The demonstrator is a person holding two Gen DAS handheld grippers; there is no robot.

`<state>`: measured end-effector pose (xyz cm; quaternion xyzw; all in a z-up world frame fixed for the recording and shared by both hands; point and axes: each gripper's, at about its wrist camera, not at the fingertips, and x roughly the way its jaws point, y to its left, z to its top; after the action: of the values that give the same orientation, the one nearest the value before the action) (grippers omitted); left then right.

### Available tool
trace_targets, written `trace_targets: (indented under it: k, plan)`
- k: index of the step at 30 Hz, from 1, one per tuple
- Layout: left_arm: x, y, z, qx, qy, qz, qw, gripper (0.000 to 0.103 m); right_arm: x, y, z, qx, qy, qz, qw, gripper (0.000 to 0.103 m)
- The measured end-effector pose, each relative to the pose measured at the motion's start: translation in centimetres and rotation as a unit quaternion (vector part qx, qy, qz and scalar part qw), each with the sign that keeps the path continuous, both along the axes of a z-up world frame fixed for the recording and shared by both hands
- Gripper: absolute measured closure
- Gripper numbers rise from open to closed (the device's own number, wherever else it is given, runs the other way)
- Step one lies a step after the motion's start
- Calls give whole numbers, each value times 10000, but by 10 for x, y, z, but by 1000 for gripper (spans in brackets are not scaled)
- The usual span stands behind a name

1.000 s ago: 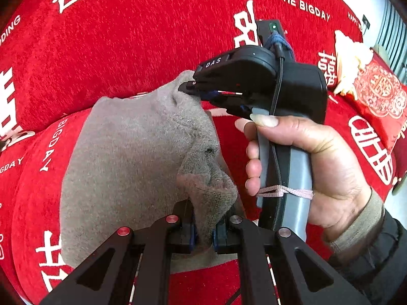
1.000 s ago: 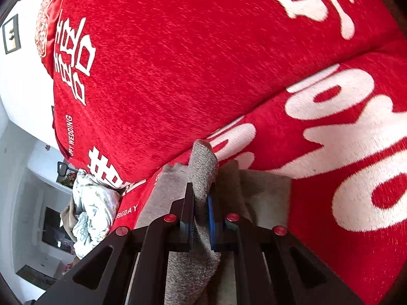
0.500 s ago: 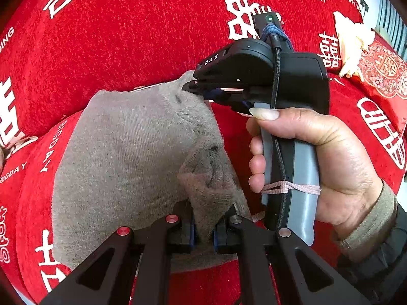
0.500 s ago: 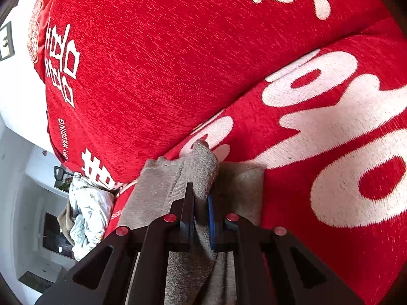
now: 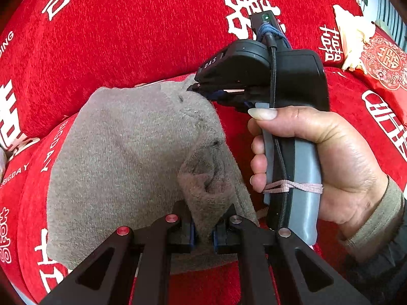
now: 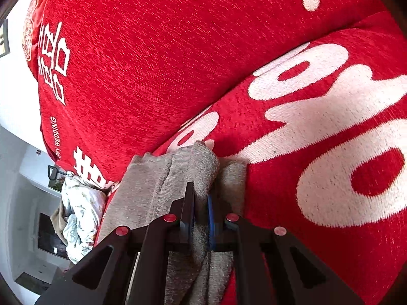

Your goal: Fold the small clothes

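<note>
**Grey knit lowered onto the sofa, both corners pinched**

Since a second ago the right gripper has come down toward the seat, and the cloth's far edge now lies lower against the red cover; the left hand has barely shifted.

Left wrist view: the left gripper [image 5: 203, 231] has its jaws closed on a bunched corner of the grey knit cloth [image 5: 122, 157], the fabric puckered up between the blue pads. Most of the cloth lies spread flat over the red sofa cover [image 5: 127, 38], near the crease between seat and backrest. Across from it, a hand [image 5: 330, 162] holds the right gripper [image 5: 201, 90], whose jaws are shut on the cloth's far corner. A patterned cushion [image 5: 381, 58] sits at the far right, well apart.

Right wrist view: the right gripper's jaws pinch a folded ridge of the cloth, which runs back under the gripper and drapes down on both sides. The corner sits just at the seat's edge by the backrest. A crumpled pale fabric [image 6: 78, 208] lies off to the left, beyond the sofa.

The cloth looks soft, light and limp, with a fuzzy knit that should not slip from the pads; it will sag and bunch wherever unsupported. Corners or hems are the best holds, as here, keeping the edge taut between both grips so the fold lands straight.
</note>
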<state>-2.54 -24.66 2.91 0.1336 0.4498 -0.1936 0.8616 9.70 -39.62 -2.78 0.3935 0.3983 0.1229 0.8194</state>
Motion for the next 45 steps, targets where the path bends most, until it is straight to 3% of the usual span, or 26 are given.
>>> trace_targets:
  k: [3,4,5,6,7,8,9,10,12,15,18,20,24,26,27,28,29,31,34,35,36,38,41,43,44,45]
  plan:
    - [0,1,0,-57,23,-24,10000,92,0,3,3,-158,13,5,9999,93]
    - [0,3,1,-79,29,-22,10000,92,-1,4,5,-200,12,5,9998,89]
    - [0,4,3,-71,48,-14,10000,76,-2,4,8,-270,36,-34,9996,88]
    - [-1,7,5,-194,179,-92,9996,60,-5,4,11,-338,76,-65,9994,75]
    - [-1,10,7,-328,276,-142,9990,26,-8,4,15,-391,106,-94,9991,53]
    - [-4,16,12,-392,195,-65,9990,20,-13,3,19,-471,123,-120,9987,40]
    - [-9,23,19,-450,2,-14,9990,20,-20,3,26,-574,78,-189,9981,21]
    - [-14,28,25,-493,-58,-119,9987,20,-29,3,34,-673,-60,-274,9973,18]
    - [-22,42,35,-575,-98,-310,9978,20,-50,8,52,-741,-400,-131,9964,18]
    - [-29,76,47,-641,-369,-144,9972,20,-79,17,62,-425,-532,152,9976,18]
    - [-26,120,46,-500,-523,232,9971,20,-106,25,53,154,-416,306,9985,18]
    - [-22,147,35,-457,-368,436,9973,20,-123,36,42,395,-330,353,9980,18]
    - [-19,166,15,-465,-72,503,9976,20,-145,55,30,-19,-354,226,9991,18]
    - [-19,160,8,-253,-233,548,9979,20,-146,63,28,-322,-336,246,9986,27]
    - [-15,158,4,-117,-301,643,9974,20,-146,69,30,-589,-344,303,9972,48]
    - [-10,157,3,-91,-319,751,9966,20,-146,73,31,-874,-270,371,9951,76]
    - [-4,159,2,-130,-317,911,9953,20,-145,73,33,-1055,-192,381,9935,80]
    - [9,173,2,-390,-179,1387,9894,20,-150,67,40,-939,-265,336,9947,86]
    - [22,203,-14,-769,373,1940,9773,20,-159,59,45,-1152,-342,204,9925,87]
    - [25,212,-25,-964,676,2001,9727,20,-160,58,40,-1152,-252,213,9928,88]
    - [21,214,-25,-991,580,1963,9738,20,-160,59,30,-1128,-121,252,9932,88]
    - [12,206,-22,-685,387,1794,9806,20,-164,61,19,-1191,-129,211,9926,88]
    - [4,211,-16,-852,564,1545,9827,20,-165,56,25,-961,-131,158,9952,80]
    - [-6,218,1,-1183,607,1255,9831,20,-171,54,40,-1195,-167,100,9926,56]
    - [-9,221,14,-1300,464,1118,9841,20,-175,55,51,-1369,-317,63,9901,48]
    - [-9,222,26,-1377,318,1042,9845,20,-178,55,62,-1551,-551,7,9864,33]
